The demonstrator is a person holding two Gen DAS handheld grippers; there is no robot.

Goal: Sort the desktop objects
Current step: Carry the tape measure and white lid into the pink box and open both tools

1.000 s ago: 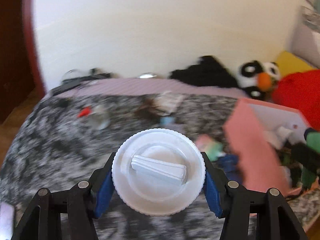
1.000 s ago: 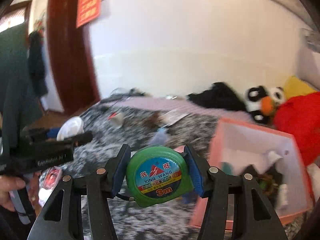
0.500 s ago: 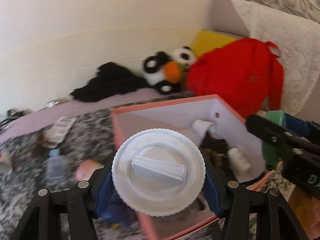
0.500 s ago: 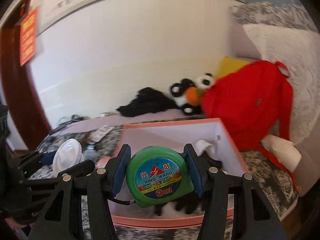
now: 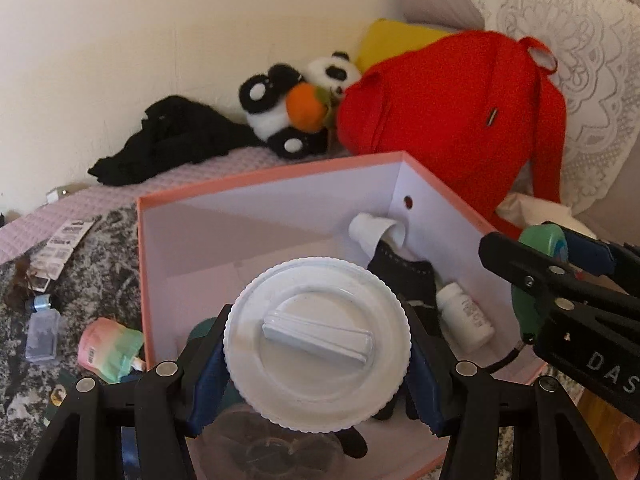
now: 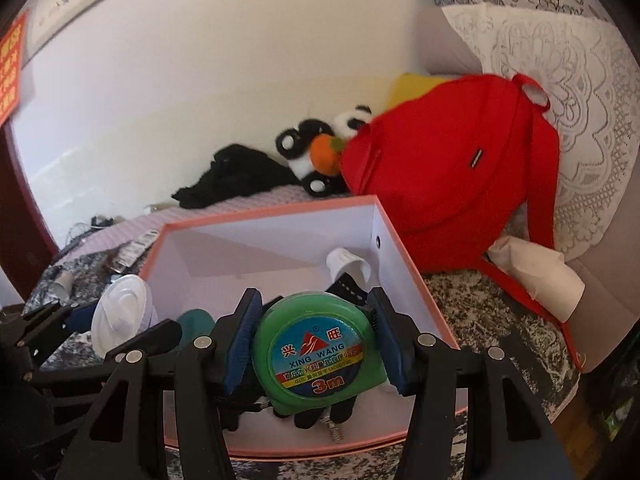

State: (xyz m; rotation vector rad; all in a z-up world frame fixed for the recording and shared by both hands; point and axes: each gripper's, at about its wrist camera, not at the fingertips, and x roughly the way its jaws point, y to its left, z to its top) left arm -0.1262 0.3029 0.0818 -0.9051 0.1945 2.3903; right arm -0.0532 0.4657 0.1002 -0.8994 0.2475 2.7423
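Observation:
My left gripper is shut on a white ridged jar lid and holds it above the near left part of the pink box. My right gripper is shut on a green 3 m tape measure above the box's near side. The right gripper also shows at the right of the left wrist view. The lid also shows in the right wrist view. In the box lie a white bottle, a black glove and a white cup.
A red backpack, a panda plush and black cloth lie behind the box by the wall. Left of the box on the patterned cover are a pastel pouch, a small clear bottle and a label card.
Both grippers have swung right from the cluttered bed cover to above the pink box, still holding the lid and the tape measure. The box is now nearer below them.

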